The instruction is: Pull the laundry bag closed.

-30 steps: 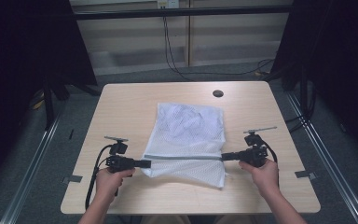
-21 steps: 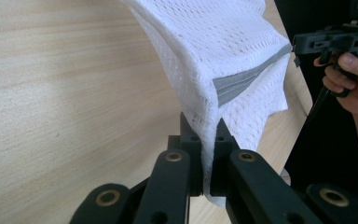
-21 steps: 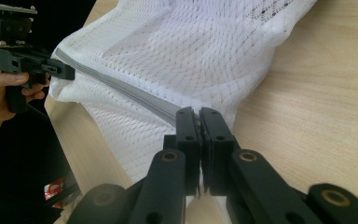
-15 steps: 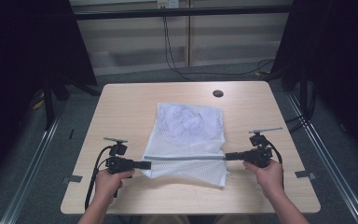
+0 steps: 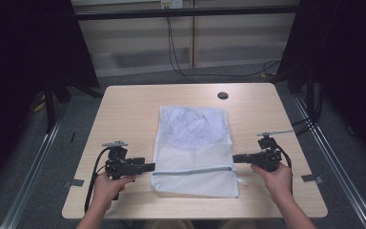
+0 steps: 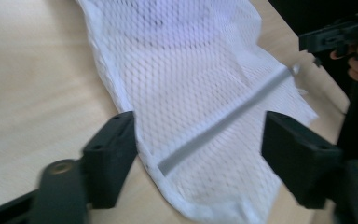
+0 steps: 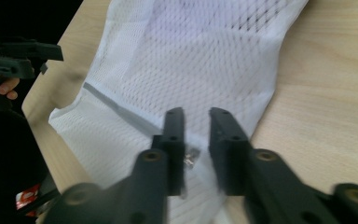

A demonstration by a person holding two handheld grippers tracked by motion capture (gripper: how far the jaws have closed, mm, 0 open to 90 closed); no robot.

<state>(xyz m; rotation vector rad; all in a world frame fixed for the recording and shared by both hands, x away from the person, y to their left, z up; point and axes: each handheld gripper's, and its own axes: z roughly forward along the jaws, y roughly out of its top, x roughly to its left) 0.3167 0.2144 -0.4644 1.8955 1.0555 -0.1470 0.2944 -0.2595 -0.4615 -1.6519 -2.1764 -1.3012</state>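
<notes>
A white mesh laundry bag lies flat on the wooden table, its grey zipper running across near the front edge. My left gripper sits at the zipper's left end. Its jaws have just been opening and now stand wide apart, with the bag's edge and the zipper end loose between them. My right gripper is at the zipper's right end. Its jaws have just been opening to a narrow gap, with the small metal zipper pull lying between them, unpressed.
A round dark hole marks the table's back right. Cables hang behind the table, and dark frames stand on both sides. Each gripper view shows the other hand's gripper across the bag.
The zipper edge, held stretched between both shut grippers before, now rests slack on the table. Both grippers have let go of it and their jaws have opened.
</notes>
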